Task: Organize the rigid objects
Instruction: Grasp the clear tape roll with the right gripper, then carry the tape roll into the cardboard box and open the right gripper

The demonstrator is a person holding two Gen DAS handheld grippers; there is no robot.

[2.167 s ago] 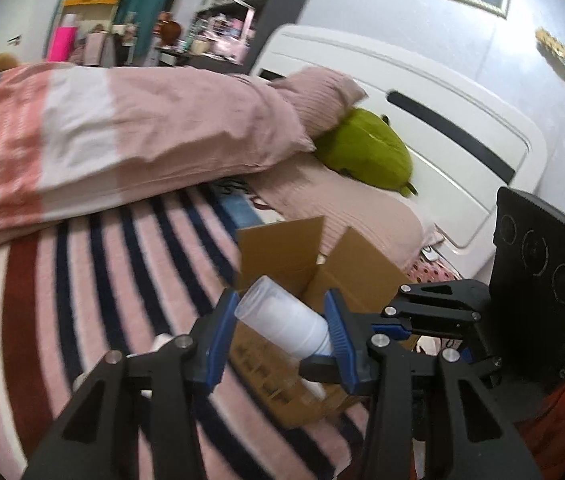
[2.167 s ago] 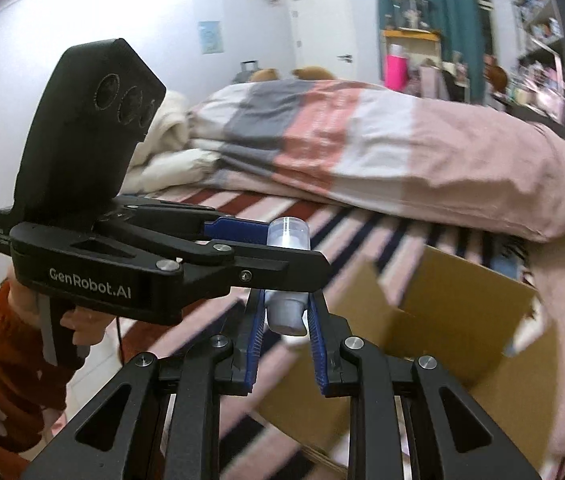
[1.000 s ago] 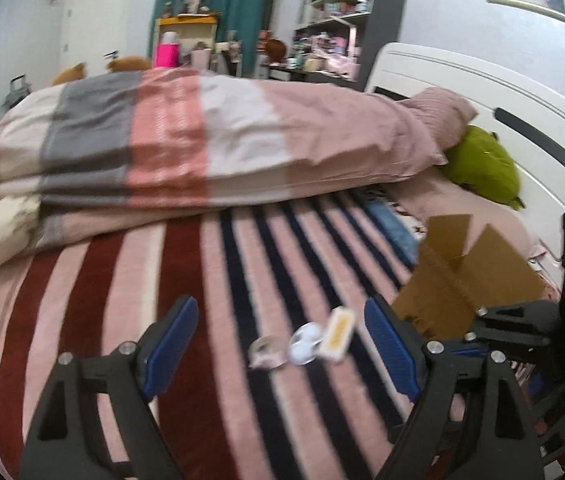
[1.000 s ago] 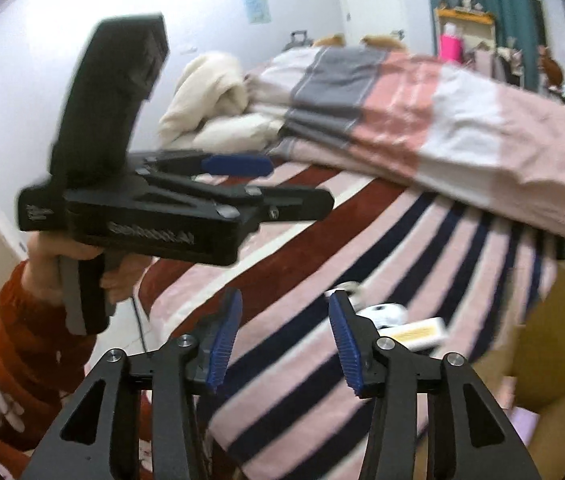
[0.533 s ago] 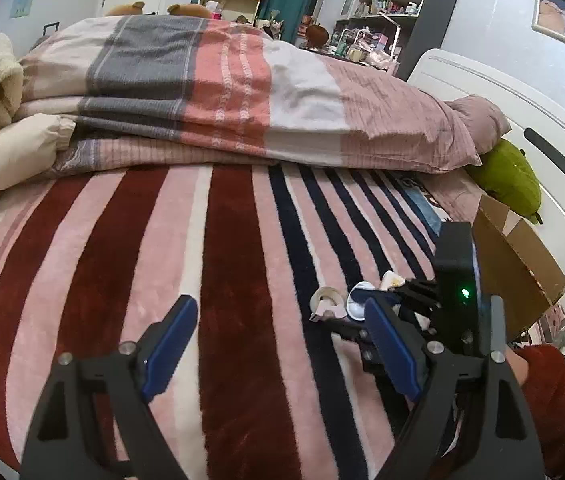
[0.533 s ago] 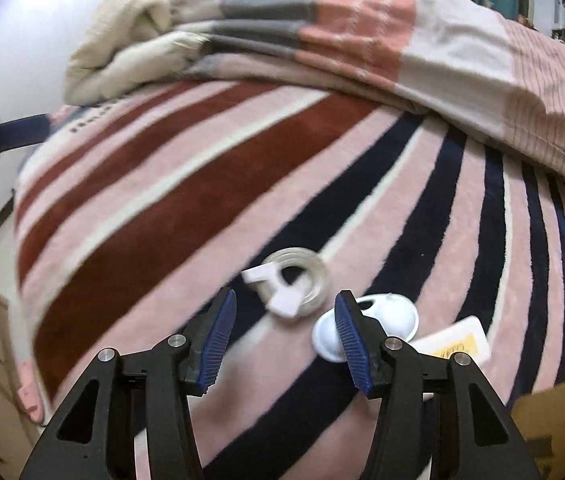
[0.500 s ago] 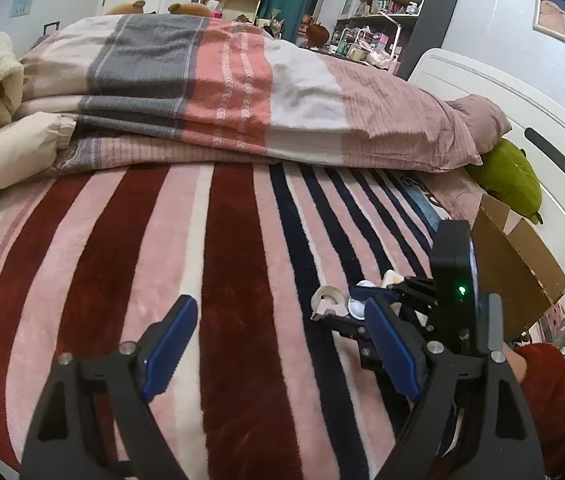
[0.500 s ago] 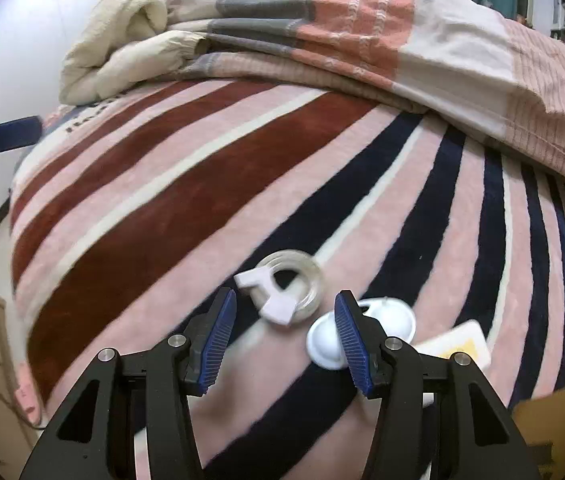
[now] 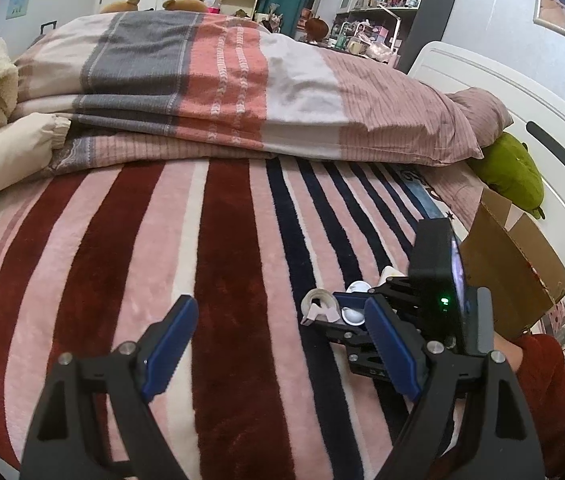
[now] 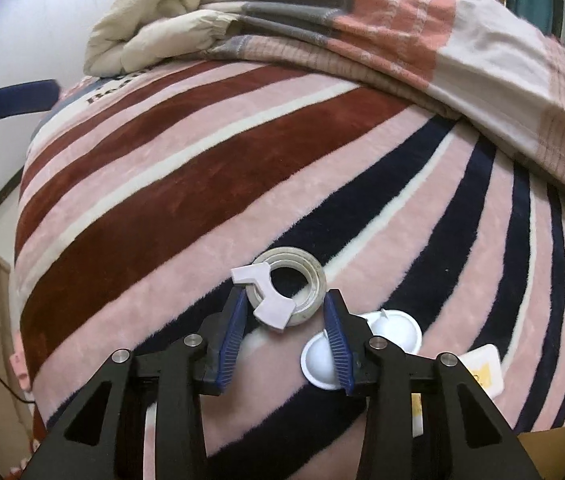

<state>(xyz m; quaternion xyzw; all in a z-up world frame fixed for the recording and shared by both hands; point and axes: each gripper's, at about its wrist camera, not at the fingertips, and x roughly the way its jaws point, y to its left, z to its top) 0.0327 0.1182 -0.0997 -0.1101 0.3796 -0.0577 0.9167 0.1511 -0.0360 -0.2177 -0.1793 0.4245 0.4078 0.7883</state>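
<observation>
A clear tape roll with a white dispenser clip (image 10: 285,288) lies on the striped blanket. My right gripper (image 10: 285,320) is open, low over the blanket, with its fingertips on either side of the roll's near edge. A white double-round case (image 10: 396,332) lies open just right of it, and a white and yellow box (image 10: 482,364) lies further right. My left gripper (image 9: 278,336) is open and empty, held above the blanket to the left. In the left wrist view the right gripper (image 9: 346,308) reaches over the tape roll (image 9: 318,302).
An open cardboard box (image 9: 510,272) stands at the right by the white headboard (image 9: 542,152). A folded striped quilt (image 9: 222,88) and cream bedding (image 10: 154,20) lie at the back. A green plush (image 9: 510,176) rests near the pillow.
Both grippers let go of the white bottle over the box and swung left. My right gripper has dropped toward the blanket and now straddles the tape roll. My left gripper stays open.
</observation>
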